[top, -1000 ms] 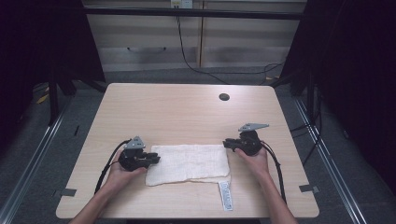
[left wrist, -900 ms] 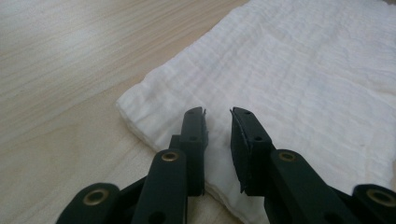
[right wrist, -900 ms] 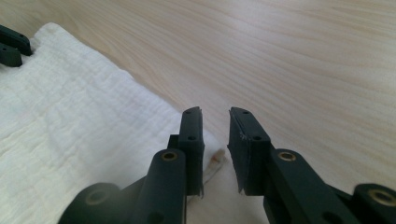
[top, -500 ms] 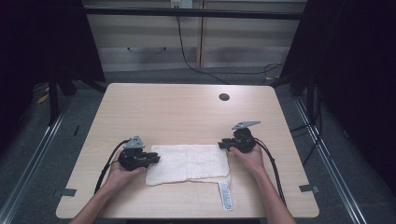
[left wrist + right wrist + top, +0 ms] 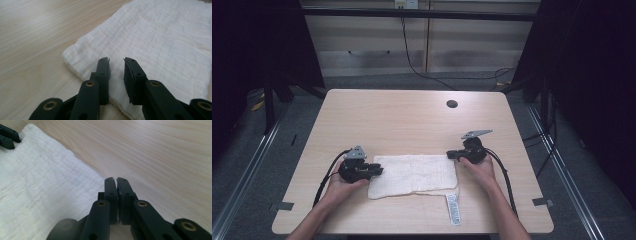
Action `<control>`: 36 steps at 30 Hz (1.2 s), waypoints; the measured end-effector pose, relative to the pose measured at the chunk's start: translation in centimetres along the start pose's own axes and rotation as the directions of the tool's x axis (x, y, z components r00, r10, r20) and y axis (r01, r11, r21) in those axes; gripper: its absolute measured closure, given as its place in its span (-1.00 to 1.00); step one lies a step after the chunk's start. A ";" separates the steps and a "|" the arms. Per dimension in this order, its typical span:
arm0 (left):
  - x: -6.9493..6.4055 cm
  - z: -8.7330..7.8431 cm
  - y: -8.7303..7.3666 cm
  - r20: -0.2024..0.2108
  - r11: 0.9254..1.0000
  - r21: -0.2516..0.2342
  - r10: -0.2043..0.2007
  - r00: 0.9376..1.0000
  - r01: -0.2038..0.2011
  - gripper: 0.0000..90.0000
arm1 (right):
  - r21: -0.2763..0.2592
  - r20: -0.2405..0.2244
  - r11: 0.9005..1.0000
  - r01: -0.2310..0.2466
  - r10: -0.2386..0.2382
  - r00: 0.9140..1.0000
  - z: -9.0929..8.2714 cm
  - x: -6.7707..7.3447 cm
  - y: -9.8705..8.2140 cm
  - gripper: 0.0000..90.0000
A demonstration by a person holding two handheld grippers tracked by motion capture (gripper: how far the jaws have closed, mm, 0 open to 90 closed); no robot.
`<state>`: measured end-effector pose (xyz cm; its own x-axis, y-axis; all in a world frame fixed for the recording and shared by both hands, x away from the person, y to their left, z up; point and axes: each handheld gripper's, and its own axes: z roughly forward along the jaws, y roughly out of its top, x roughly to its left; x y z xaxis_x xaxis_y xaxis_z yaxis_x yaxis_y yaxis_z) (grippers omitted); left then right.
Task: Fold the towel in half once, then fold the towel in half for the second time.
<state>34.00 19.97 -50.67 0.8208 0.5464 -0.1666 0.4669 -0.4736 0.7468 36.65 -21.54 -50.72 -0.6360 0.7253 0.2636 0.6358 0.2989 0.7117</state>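
- The table [image 5: 412, 120] is a pale wooden top, with a small dark round hole [image 5: 452, 104] near its far right part.
- The white towel [image 5: 412, 175] lies flat on the near middle of the table, folded in layers, between the two hands; a white label strip [image 5: 453, 209] sticks out from its near right corner.
- I judge the towel to be light, soft and limp (it will sag and may unfold when lifted), not slippery and not fragile. The best place to take hold is a corner or short edge, pinching all layers together, so that one layer does not slide off.
- The left gripper [image 5: 117, 65] rests at the left end of the towel. Its jaws stand a little apart over the cloth near the corner, and the pads do not press on it.
- The right gripper [image 5: 116, 180] is at the far right corner of the towel. Its jaws have just been closing and now meet; whether a thin edge of cloth is caught between them I cannot tell.
- The high view gives the whole towel and the label. The gripper views give the crinkled weave and the stacked layers at the left edge, which the high view is too small to show.
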 end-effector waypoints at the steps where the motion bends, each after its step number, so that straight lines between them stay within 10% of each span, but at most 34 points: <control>1: -0.1 -0.1 0.0 -0.003 1.000 0.004 0.001 1.000 -0.001 0.63 | -0.004 0.000 1.000 -0.001 0.001 1.000 0.0 0.1 0.0 0.94; 11: 1.4 -1.9 1.3 -0.001 0.999 -0.045 -0.011 1.000 0.011 0.49 | -0.023 -0.001 1.000 0.014 -0.014 1.000 0.0 0.6 -0.1 0.94; 17: 2.6 -1.0 2.4 -0.065 0.999 -0.032 -0.004 0.998 0.001 0.33 | -0.017 0.006 1.000 0.014 -0.014 1.000 -0.2 0.5 0.0 0.94; 28: 3.5 1.1 2.0 -0.063 1.000 0.022 -0.021 0.998 0.023 0.17 | -0.028 0.001 1.000 0.015 -0.015 1.000 -0.4 0.4 0.0 0.94; 36: 2.6 1.1 1.8 -0.020 0.998 0.036 0.043 0.999 -0.042 0.85 | -0.032 -0.014 0.999 -0.004 0.004 1.000 -0.3 0.1 -0.2 0.95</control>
<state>37.38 19.78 -50.48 0.8334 0.5391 -0.1215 0.4433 -0.5210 0.7294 36.36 -21.76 -50.60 -0.6398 0.7175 0.2755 0.6238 0.2756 0.7314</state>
